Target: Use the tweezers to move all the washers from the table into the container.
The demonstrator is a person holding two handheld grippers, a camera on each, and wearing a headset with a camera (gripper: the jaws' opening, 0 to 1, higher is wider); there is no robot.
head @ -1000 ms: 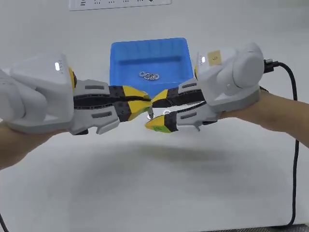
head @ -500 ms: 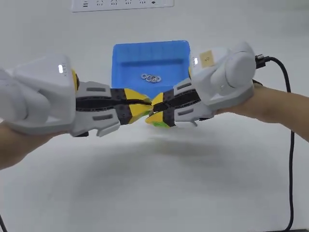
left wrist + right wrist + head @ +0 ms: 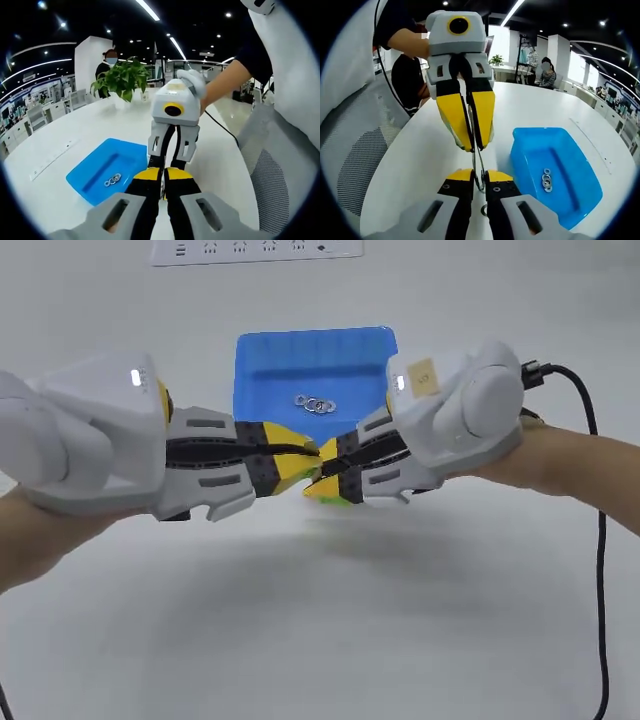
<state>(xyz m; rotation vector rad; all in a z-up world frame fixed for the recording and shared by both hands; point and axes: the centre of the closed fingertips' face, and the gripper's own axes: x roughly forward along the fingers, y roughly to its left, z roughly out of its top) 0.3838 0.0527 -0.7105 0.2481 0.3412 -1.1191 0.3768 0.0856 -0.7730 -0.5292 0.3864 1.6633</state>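
White tabletop (image 3: 320,640) runs across the head view, with the blue container (image 3: 258,365) at upper centre and a short row of washers (image 3: 312,402) lying on its floor. Just below it, at frame centre, the left gripper (image 3: 303,454) and the right gripper (image 3: 328,476) meet tip to tip. In the right gripper view the tweezers (image 3: 479,167) run as a thin metal loop from between the left gripper's yellow pads at upper centre down into the right gripper's own jaws at the bottom edge. Both pairs of jaws are pressed together on the tool. That shared hold looks like a way to steady or re-seat the tweezers before picking, though which gripper will carry them cannot be told. A small ring (image 3: 484,210) low in that view, between the right jaws, may be a washer waiting on the table, but it is too small to be sure.
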